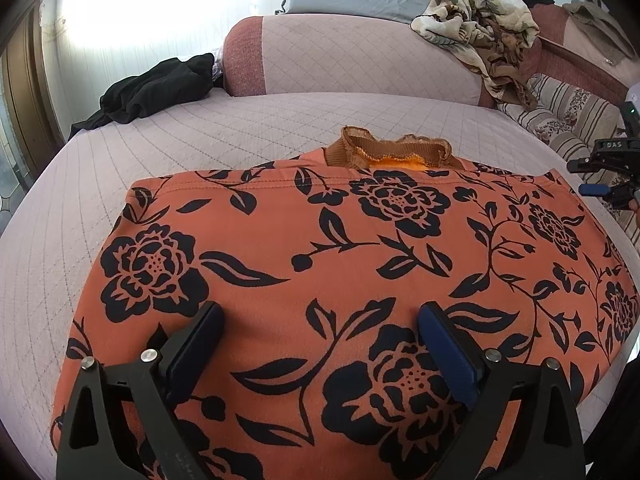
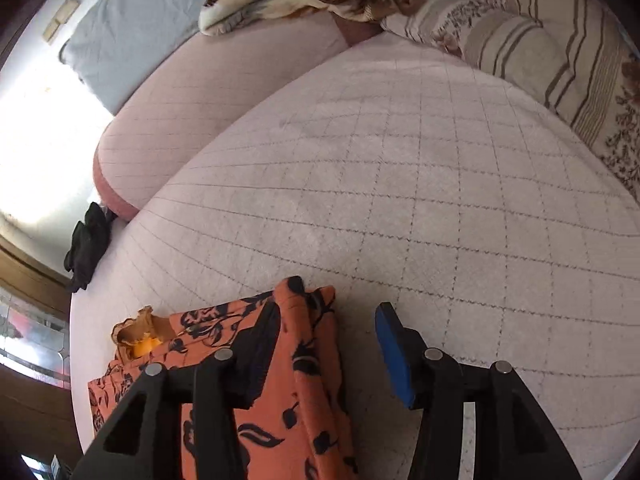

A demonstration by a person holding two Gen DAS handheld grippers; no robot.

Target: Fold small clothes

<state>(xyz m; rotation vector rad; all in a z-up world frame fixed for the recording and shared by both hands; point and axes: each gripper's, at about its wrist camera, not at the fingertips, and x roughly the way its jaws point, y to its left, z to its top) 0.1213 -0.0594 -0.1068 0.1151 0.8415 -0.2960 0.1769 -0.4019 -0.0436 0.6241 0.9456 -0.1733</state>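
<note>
Two grippers, both with jaws apart and grasping nothing. My left gripper (image 1: pixel 320 344) hovers low over the near part of the orange floral garment (image 1: pixel 320 240); my right gripper (image 2: pixel 332 340) stands at its far right corner, one finger over the cloth, the other over the quilted bed cover (image 2: pixel 440 180). I think the next fold needs both corners pinched at equal height, so the edges meet straight. The garment lies flat on the bed, folded once, its brown ruffled collar (image 1: pixel 392 150) sticking out behind.

Left gripper (image 1: pixel 320 324), right gripper (image 2: pixel 328 334): black angular frames, silver round screws, blue finger pads (image 2: pixel 394 354).
</note>
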